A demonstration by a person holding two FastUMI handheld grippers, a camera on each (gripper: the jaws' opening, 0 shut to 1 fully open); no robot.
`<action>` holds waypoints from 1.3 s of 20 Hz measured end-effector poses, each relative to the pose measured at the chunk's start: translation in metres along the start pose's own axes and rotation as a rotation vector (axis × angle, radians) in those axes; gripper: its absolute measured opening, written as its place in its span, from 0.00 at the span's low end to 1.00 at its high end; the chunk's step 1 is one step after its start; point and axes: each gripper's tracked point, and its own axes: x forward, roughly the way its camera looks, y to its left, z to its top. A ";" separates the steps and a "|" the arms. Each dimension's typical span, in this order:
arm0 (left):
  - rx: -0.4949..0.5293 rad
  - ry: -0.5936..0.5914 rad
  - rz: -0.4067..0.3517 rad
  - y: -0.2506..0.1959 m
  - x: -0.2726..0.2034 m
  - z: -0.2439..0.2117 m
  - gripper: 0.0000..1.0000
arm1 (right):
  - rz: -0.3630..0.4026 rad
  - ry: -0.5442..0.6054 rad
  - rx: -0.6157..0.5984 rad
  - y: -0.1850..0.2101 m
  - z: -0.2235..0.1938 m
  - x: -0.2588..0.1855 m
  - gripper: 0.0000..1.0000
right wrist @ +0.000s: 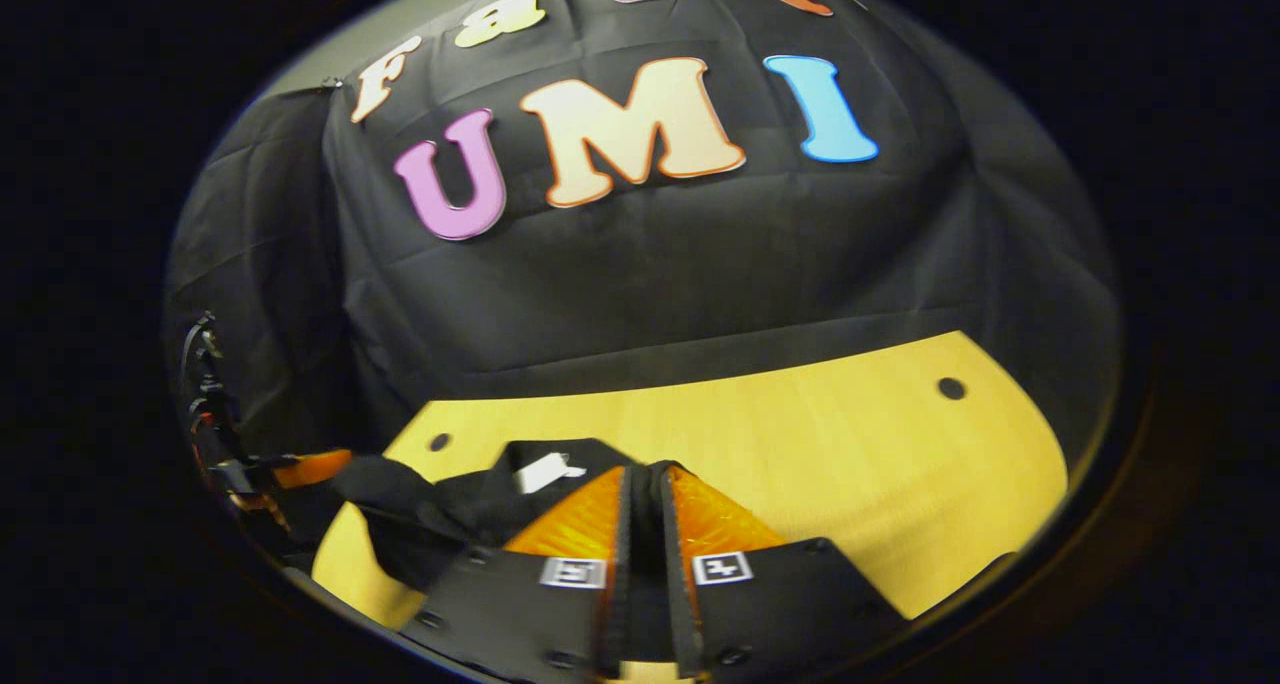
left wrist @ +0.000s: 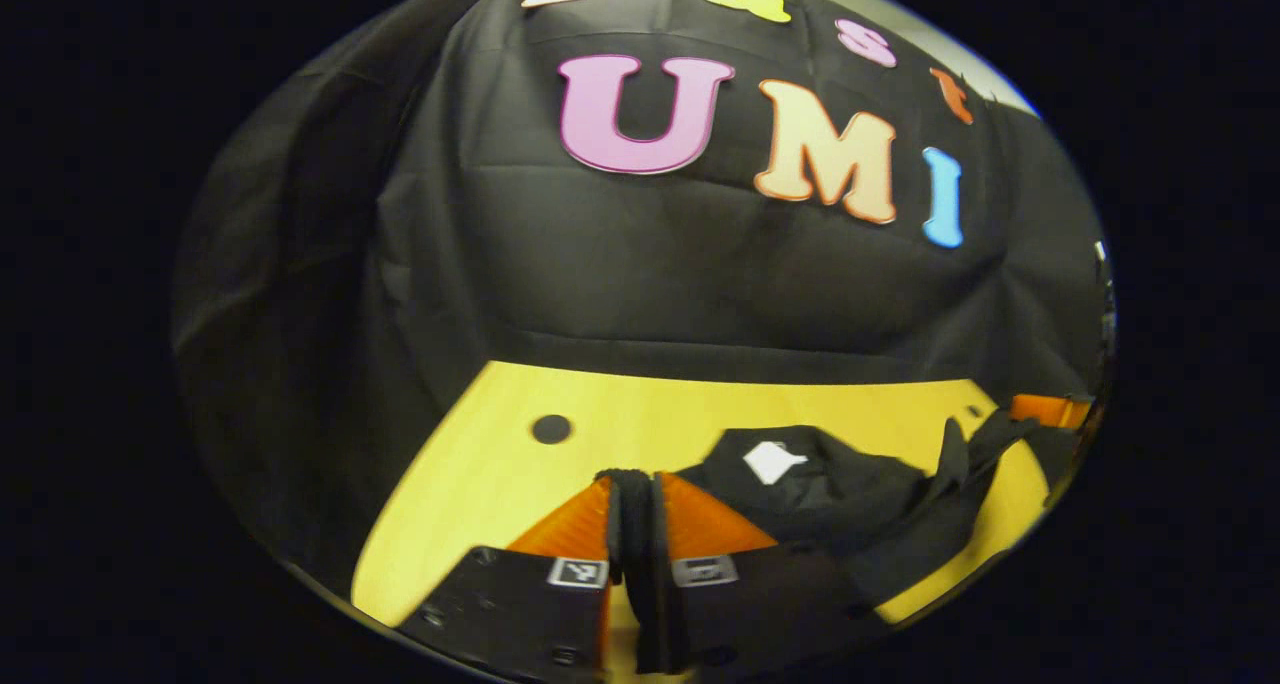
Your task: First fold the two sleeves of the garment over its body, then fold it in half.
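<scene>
Garment point(left wrist: 840, 494), black, lies on the yellow table point(left wrist: 480, 464) and is partly lifted from it. In the left gripper view it is just to the right of the left gripper point(left wrist: 636, 494), with a small white tag point(left wrist: 771, 461) on its upper side. A strip of the black cloth goes up between the two fingers of this gripper, and the fingers are pressed together on it, so this gripper is clamped on the garment. From the body of the garment a sleeve point(left wrist: 965, 464) stretches to the far right, where the other gripper point(left wrist: 1045, 409) shows at the edge of the view; the cloth reaches up to it, but how its fingers stand I cannot tell from there.

In the right gripper view the right gripper point(right wrist: 645, 494) has its fingers close together with a thin dark gap between them. Whether cloth is caught in this gap I cannot tell. The garment point(right wrist: 450, 509) lies to the left of these fingers, bunched, with the white tag point(right wrist: 545, 472) on top. Farther left the left gripper point(right wrist: 300, 469) shows at the edge, with black cloth hanging around it.

A round dark hole point(left wrist: 551, 428) is in the table, far from the left gripper. In the right gripper view two such holes point(right wrist: 951, 388) show near the far edge of the table. The black wall point(right wrist: 650, 294) stands behind the table.
</scene>
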 end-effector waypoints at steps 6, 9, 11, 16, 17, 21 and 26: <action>0.071 -0.344 0.029 -0.003 -0.038 0.100 0.94 | -0.049 -0.248 -0.084 0.011 0.049 -0.060 0.98; 0.067 -0.420 0.024 -0.014 -0.080 0.120 0.94 | -0.048 -0.390 -0.128 0.018 0.068 -0.112 0.97; 0.071 -0.467 0.027 -0.021 -0.111 0.130 0.93 | -0.032 -0.469 -0.157 0.022 0.073 -0.146 0.94; 0.083 -0.559 0.046 -0.037 -0.195 0.142 0.93 | 0.021 -0.527 -0.155 0.020 0.054 -0.220 0.96; 0.084 -0.571 0.049 -0.038 -0.211 0.141 0.93 | 0.034 -0.529 -0.142 0.019 0.049 -0.234 0.96; 0.065 -0.588 0.053 -0.050 -0.267 0.131 0.93 | 0.069 -0.548 -0.098 0.017 0.028 -0.285 0.94; 0.042 -0.585 0.044 -0.062 -0.312 0.114 0.93 | 0.105 -0.557 -0.064 0.019 0.000 -0.341 0.94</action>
